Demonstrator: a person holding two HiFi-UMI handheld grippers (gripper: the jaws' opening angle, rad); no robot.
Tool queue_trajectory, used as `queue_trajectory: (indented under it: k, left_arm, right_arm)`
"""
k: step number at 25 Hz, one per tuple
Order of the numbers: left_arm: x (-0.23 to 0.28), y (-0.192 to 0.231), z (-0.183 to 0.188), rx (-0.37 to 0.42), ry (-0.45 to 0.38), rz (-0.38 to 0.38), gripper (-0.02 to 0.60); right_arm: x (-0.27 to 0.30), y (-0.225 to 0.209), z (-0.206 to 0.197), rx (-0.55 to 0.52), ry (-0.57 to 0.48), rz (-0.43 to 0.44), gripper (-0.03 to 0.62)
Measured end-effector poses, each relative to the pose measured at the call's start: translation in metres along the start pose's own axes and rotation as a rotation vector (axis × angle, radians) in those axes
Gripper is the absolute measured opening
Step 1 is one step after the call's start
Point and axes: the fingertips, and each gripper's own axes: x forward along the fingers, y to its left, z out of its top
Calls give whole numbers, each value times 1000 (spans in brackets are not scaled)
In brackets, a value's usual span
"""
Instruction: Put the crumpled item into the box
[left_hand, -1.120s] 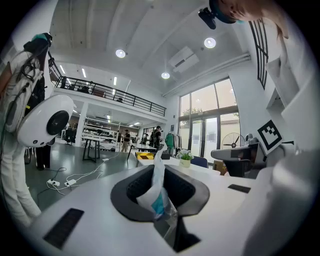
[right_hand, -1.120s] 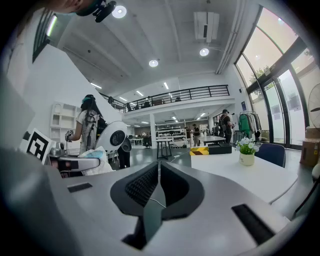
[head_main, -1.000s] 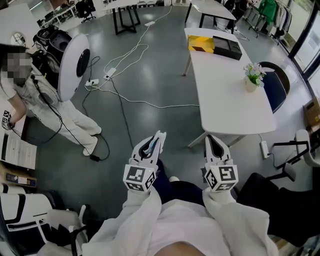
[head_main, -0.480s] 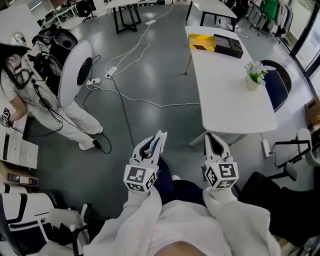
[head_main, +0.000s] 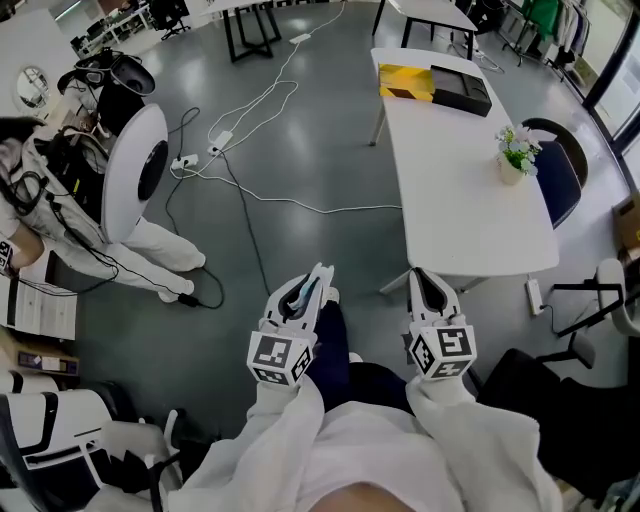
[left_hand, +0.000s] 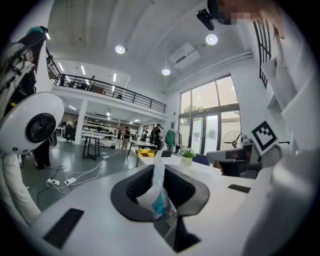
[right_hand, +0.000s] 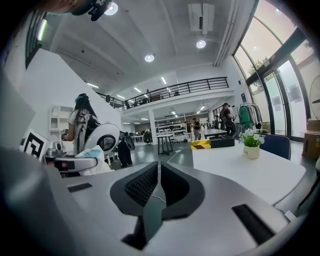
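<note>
Grey floor (head_main: 330, 130), cables (head_main: 320, 208); white table (head_main: 470, 210) holds box (head_main: 460, 90). Left gripper (head_main: 318, 272) clamps crumpled item (left_hand: 157, 192); right gripper (head_main: 419, 276) closed.

You stand on a glossy grey floor (head_main: 300, 120) with white cables (head_main: 300, 207) trailing across it. A long white table (head_main: 470, 210) sits ahead to your right, with a dark chair (head_main: 558, 175) beside it. Tall windows (left_hand: 210, 117) fill 1 wall. Round ceiling lights (left_hand: 120, 49) glow above a railed mezzanine (left_hand: 112, 92).
</note>
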Motion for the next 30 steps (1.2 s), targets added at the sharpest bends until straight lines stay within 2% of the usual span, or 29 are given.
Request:
queue_trajectory:
  k: [13,30]
  left_arm:
    - [77,60,28,-17,-9,-9,57]
    - [187,142,62,-9,2,-105,57]
  right_arm:
    - [87,-21,29,1,11,-23,43]
    - [204,-41,65,31,10,-102,43]
